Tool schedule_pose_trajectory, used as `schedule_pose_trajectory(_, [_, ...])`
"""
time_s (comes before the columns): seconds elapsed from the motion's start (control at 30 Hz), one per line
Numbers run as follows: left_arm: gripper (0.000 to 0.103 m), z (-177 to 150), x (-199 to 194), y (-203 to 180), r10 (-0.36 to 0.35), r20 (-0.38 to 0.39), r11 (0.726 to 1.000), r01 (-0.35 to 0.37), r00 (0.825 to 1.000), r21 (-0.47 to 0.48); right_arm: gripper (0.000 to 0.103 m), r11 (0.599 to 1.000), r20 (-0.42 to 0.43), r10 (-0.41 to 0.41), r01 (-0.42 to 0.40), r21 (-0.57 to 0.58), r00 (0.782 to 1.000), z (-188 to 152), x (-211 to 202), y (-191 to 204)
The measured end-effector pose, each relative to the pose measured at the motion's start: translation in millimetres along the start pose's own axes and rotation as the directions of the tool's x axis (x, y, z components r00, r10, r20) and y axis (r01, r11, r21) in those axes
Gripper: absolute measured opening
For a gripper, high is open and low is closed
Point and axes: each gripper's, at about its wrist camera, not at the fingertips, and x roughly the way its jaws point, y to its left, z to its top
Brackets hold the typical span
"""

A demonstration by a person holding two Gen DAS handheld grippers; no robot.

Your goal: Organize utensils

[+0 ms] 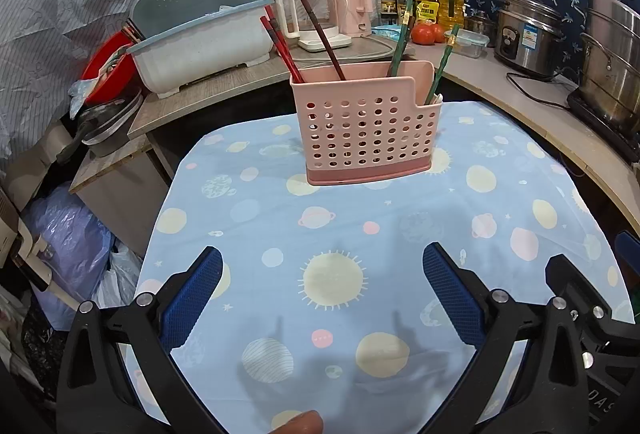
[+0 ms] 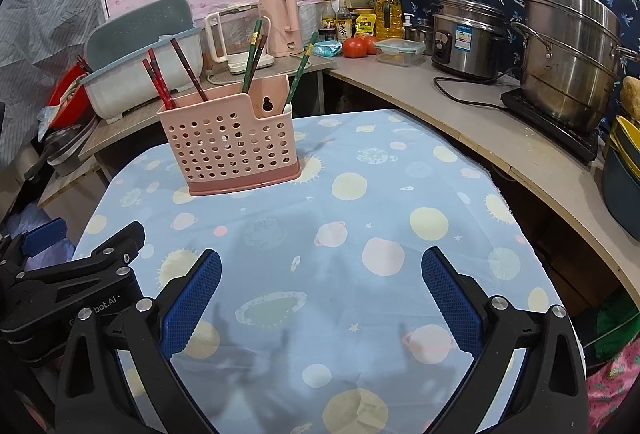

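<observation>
A pink perforated utensil holder (image 1: 366, 126) (image 2: 230, 144) stands upright on the blue planet-print tablecloth (image 1: 280, 234) (image 2: 380, 202). Red and brown chopsticks (image 1: 280, 44) (image 2: 160, 84) lean out of its left side, green chopsticks (image 1: 402, 42) (image 2: 252, 56) out of its right side. My left gripper (image 1: 322, 294) hangs open above the cloth, well in front of the holder, with nothing between its blue pads. My right gripper (image 2: 320, 294) is open too and holds nothing; the holder lies ahead to its left. The left gripper's body (image 2: 72, 274) shows at the right wrist view's left edge.
Behind the table a counter (image 2: 460, 114) carries a grey dish bin (image 1: 200, 34), two kettles (image 1: 340, 6), oil and sauce bottles (image 2: 384, 14), tomatoes (image 2: 356, 46), a rice cooker (image 2: 464, 38) and a steel steamer pot (image 2: 568, 54). Plastic bags (image 1: 72, 246) lie left of the table.
</observation>
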Motion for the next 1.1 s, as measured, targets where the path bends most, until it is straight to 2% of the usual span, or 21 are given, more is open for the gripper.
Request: schedule_pose_trajectory(1.1, [0.096,-2.0,0.1,3.0,0.01,-0.005,1.0,-0.01,1.0,-0.002,0.097,1.0,-0.002,-0.001,0.001,-0.001,1.0,-0.8,0.1,-0.6])
